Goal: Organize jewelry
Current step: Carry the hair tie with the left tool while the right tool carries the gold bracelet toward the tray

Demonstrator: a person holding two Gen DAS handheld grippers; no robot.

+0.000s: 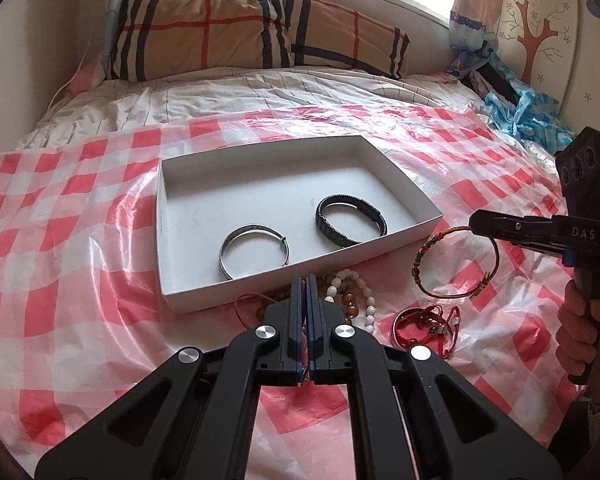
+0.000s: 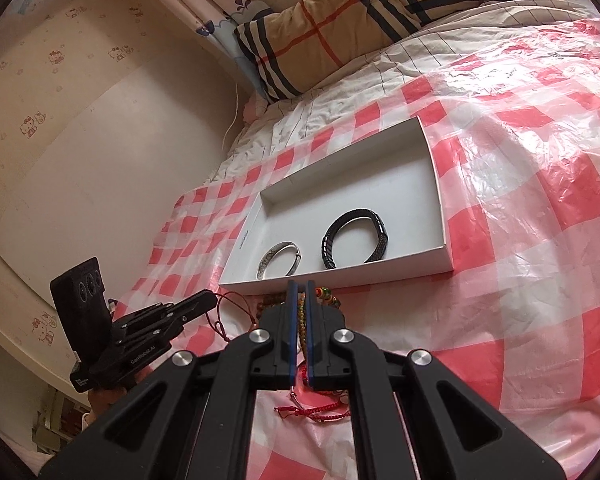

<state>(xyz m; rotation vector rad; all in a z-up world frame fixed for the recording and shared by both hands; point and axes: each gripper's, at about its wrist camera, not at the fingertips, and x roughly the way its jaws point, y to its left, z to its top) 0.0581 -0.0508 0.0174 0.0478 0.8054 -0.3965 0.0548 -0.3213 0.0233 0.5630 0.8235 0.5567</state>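
A white shallow box [image 1: 416, 236] [image 2: 440, 184] lies on the checked plastic sheet. In it lie a silver bangle [image 1: 255, 254] [image 2: 279, 265] and a black braided bracelet [image 1: 352, 220] [image 2: 354, 242]. My right gripper [image 1: 474, 224] [image 2: 300, 286] is shut on a colourful woven cord bracelet [image 1: 424, 254] [image 2: 301, 320], holding it in the air just right of the box's near corner. My left gripper [image 1: 305, 280] [image 2: 210, 300] is shut and empty, above a pile of bead bracelets [image 1: 354, 300] in front of the box.
Red string bracelets [image 1: 424, 326] [image 2: 312, 410] and a thin red cord [image 1: 246, 308] [image 2: 228, 312] lie on the red-and-white plastic sheet [image 1: 80, 240] near the pile. A plaid pillow [image 1: 236, 28] lies at the bed's head. Blue crumpled plastic [image 1: 528, 112] sits at the far right.
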